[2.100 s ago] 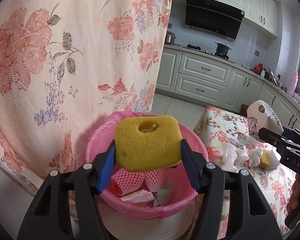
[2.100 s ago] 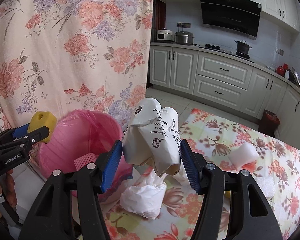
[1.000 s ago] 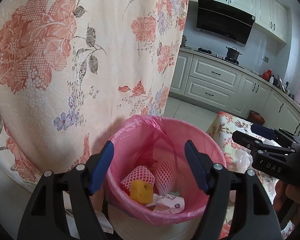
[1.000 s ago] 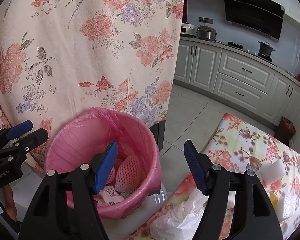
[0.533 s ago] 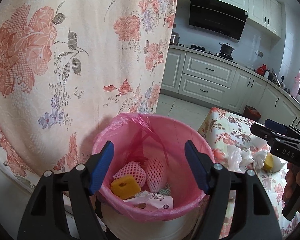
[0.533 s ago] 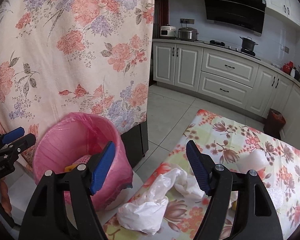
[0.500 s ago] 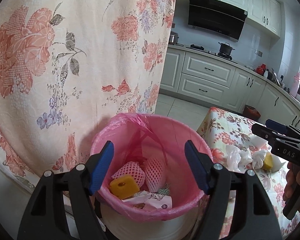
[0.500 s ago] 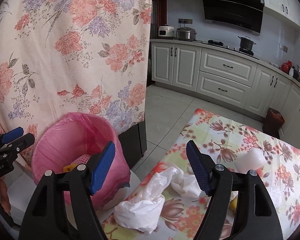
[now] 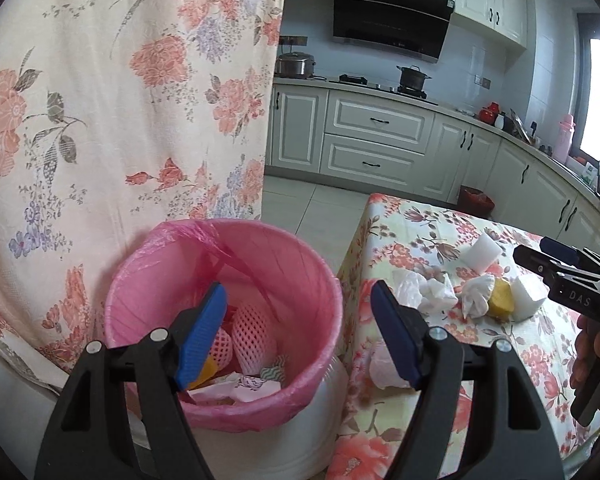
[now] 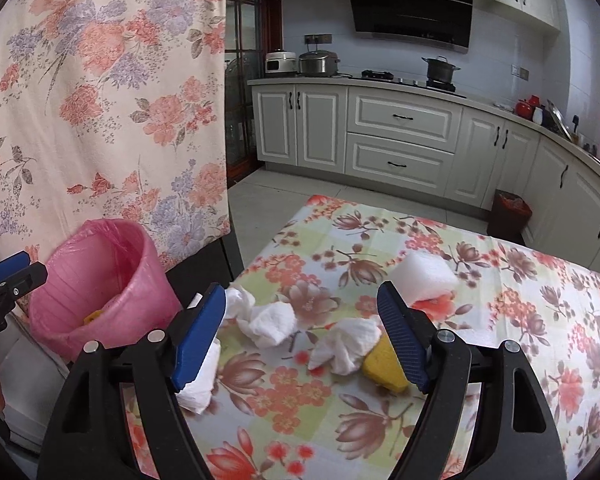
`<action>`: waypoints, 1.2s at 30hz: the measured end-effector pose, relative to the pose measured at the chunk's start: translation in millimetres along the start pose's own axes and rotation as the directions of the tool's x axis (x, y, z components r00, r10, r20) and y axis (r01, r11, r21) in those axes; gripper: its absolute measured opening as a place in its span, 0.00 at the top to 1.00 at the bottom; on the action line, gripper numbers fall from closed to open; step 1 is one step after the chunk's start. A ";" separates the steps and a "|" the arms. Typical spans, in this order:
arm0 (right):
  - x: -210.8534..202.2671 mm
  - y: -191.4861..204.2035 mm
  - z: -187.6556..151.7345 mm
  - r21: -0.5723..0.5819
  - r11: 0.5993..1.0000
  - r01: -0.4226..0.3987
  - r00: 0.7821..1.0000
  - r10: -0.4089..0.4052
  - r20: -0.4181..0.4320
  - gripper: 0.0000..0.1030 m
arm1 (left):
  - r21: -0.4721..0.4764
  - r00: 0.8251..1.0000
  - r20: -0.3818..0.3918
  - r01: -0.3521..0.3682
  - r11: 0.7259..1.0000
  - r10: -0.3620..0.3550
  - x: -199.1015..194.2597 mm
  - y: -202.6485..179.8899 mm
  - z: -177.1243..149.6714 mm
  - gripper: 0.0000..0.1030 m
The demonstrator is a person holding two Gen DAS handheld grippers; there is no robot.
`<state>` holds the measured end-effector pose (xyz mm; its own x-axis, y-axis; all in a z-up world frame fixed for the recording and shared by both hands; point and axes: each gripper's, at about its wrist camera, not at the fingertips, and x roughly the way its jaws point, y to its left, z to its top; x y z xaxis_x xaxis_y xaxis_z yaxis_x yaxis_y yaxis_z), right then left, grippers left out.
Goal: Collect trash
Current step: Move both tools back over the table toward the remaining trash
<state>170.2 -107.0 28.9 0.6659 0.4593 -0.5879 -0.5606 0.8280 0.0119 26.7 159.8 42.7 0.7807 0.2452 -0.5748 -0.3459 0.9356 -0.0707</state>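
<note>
Since the earlier frames both tongs have let go of their loads and swung from the bin toward the desk. The right tongs (image 10: pixel 302 336) hang spread wide and empty, tilted down over the floral desk (image 10: pixel 500 280), straddling crumpled tissues (image 10: pixel 272 322) and a yellow sponge (image 10: pixel 382 366). The left tongs (image 9: pixel 298 334), also wide apart and empty, hover at the rim of the pink-lined trash bin (image 9: pixel 300 280), which holds foam nets and another yellow sponge (image 9: pixel 204 370).

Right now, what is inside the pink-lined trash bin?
Inside the pink-lined trash bin: two pink foam fruit nets, a yellow sponge partly behind the left gripper, and crumpled printed paper. Anything underneath is covered.
</note>
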 end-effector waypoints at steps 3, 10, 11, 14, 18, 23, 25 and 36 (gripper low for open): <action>-5.4 -21.3 -9.4 0.019 1.000 0.025 1.000 -0.025 -0.003 0.28 | 0.022 1.000 -0.013 0.024 0.999 -0.023 3.5 -19.0 -2.7 0.30; -14.7 -69.1 -33.3 0.067 0.995 0.080 0.997 -0.079 -0.020 0.26 | 0.075 0.996 -0.057 0.067 0.995 -0.063 15.9 -61.3 -13.7 0.30; -16.0 -75.0 -36.4 0.073 0.994 0.087 0.996 -0.085 -0.022 0.26 | 0.082 0.996 -0.064 0.072 0.994 -0.067 18.5 -66.8 -15.3 0.30; -18.8 -92.6 -45.2 0.089 0.991 0.102 0.995 -0.100 -0.029 0.25 | 0.101 0.993 -0.091 0.084 0.991 -0.075 28.1 -81.3 -21.5 0.30; -19.7 -114.3 -57.4 0.109 0.987 0.121 0.992 -0.117 -0.041 0.23 | 0.118 0.988 -0.135 0.087 0.989 -0.071 47.3 -96.4 -31.8 0.30; -14.5 -137.4 -70.4 0.136 0.980 0.143 0.989 -0.135 -0.067 0.22 | 0.135 0.981 -0.186 0.075 0.988 -0.050 71.3 -106.8 -44.4 0.30; -11.2 -145.0 -73.7 0.145 0.978 0.151 0.987 -0.141 -0.077 0.22 | 0.138 0.979 -0.200 0.073 0.988 -0.044 78.4 -110.2 -48.8 0.30; 15.5 -153.5 -75.8 0.129 0.981 0.142 0.985 -0.127 -0.120 0.18 | 0.152 0.971 -0.240 0.055 0.987 -0.017 99.4 -116.4 -57.2 0.30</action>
<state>229.2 -251.4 -43.4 0.6675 0.3086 -0.6777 -0.3920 0.9194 0.0326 114.8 60.8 -52.8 0.6386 0.1612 -0.7525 -0.2192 0.9754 0.0229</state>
